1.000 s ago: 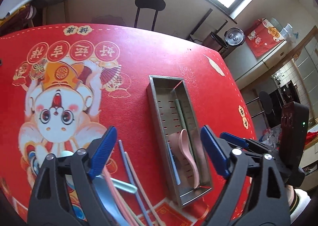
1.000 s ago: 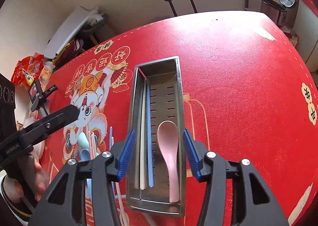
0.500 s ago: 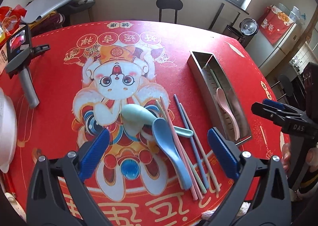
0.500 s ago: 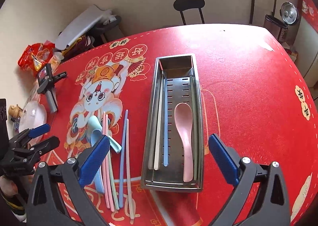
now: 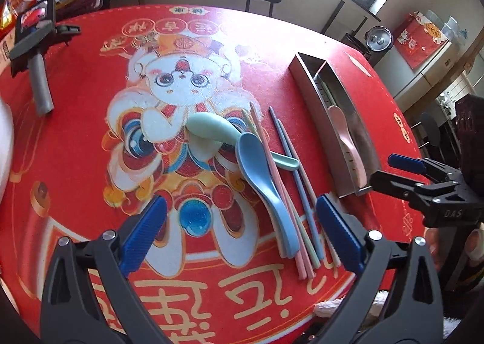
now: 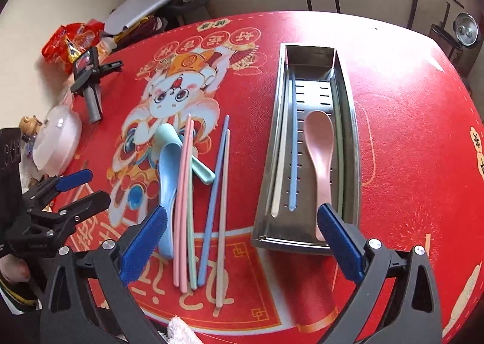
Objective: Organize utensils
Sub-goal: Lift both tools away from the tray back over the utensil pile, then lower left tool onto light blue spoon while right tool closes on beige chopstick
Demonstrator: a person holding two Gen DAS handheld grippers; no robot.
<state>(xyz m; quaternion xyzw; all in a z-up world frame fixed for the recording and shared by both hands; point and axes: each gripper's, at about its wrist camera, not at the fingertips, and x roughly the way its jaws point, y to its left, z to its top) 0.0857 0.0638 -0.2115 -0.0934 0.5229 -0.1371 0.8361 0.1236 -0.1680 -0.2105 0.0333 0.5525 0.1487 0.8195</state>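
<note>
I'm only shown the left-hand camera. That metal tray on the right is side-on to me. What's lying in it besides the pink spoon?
Observer: The right camera looks down into the metal tray. A cream chopstick and a blue chopstick lie along its left wall.
Visitor: I glimpse something green in there too.
Observer: That's a pale green chopstick. It lies along the right wall, beside the pink spoon.
Visitor: And the white blur at my left edge?
Observer: It's a whitish domed container, standing at the table's edge.
</note>
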